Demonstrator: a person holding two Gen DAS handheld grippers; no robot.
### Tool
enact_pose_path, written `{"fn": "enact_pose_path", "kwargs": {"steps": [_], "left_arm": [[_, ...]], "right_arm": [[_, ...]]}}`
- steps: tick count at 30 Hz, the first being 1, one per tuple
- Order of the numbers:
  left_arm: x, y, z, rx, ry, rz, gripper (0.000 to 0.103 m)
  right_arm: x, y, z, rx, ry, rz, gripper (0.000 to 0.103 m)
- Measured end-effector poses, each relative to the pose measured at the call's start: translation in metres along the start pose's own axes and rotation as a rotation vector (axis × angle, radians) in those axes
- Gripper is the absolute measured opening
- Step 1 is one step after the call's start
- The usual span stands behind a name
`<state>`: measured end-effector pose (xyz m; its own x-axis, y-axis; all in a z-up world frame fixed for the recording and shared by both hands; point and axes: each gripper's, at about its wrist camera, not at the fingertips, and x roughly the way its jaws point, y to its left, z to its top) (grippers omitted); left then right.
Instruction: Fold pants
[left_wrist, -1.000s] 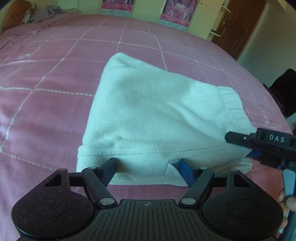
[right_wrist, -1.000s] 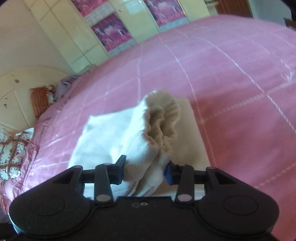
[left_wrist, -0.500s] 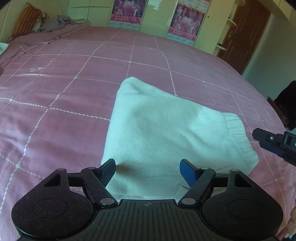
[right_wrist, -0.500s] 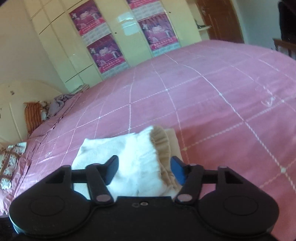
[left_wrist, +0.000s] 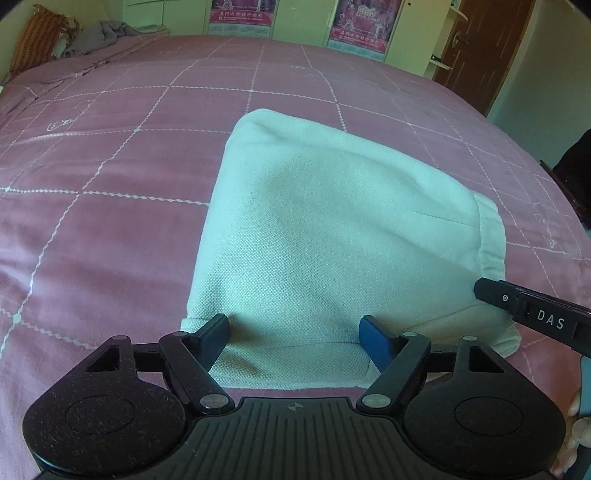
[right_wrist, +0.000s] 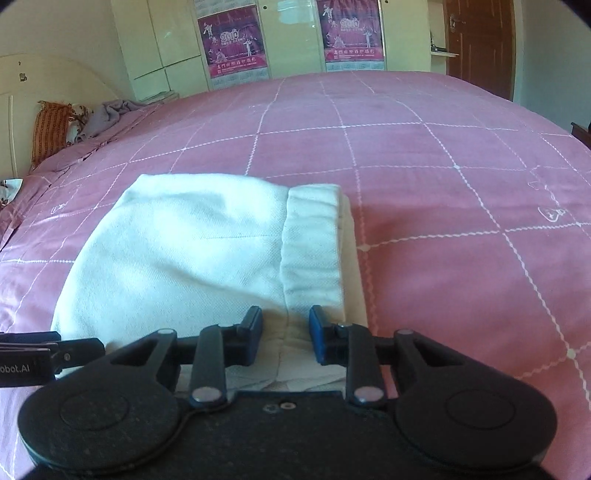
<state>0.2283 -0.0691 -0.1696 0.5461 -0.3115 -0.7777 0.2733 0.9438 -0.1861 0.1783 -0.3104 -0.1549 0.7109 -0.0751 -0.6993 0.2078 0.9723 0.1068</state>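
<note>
Beyond our fingers, pink bedding (right_wrist: 424, 155) runs to poster-hung wardrobes (right_wrist: 288, 40). Our left gripper (left_wrist: 295, 332) gapes wide over the pants (left_wrist: 332, 229); our right gripper (right_wrist: 285, 334) is closing, cloth between its fingers.

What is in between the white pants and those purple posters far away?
Only bare pink bedspread lies between the pants and the posters, in the right wrist view.

The folded pants (left_wrist: 332, 240) lie on the bed (left_wrist: 110, 229), their waistband (right_wrist: 310, 243) to the right. A pillow (right_wrist: 48, 129) sits far left; wardrobe doors (right_wrist: 288, 33) stand behind.
</note>
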Motion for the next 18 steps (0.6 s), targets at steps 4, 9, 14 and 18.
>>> {"fn": "enact_pose_path", "kwargs": {"steps": [4,9,14,18], "left_arm": [[-0.005,0.004,0.007,0.007,0.003,-0.012,0.076],[-0.015,-0.001,0.031,0.037,-0.059,-0.013,0.076],[0.007,-0.003,0.065,0.056,-0.048,-0.002,0.076],[0.035,0.001,0.091,0.052,-0.046,0.033,0.076]], "right_arm": [[-0.005,0.003,0.005,0.005,0.003,0.007,0.028],[-0.024,0.014,0.024,-0.016,-0.078,0.023,0.031],[-0.006,0.033,0.056,-0.069,-0.088,0.043,0.031],[0.021,0.045,0.078,-0.124,-0.08,0.022,0.03]]}}
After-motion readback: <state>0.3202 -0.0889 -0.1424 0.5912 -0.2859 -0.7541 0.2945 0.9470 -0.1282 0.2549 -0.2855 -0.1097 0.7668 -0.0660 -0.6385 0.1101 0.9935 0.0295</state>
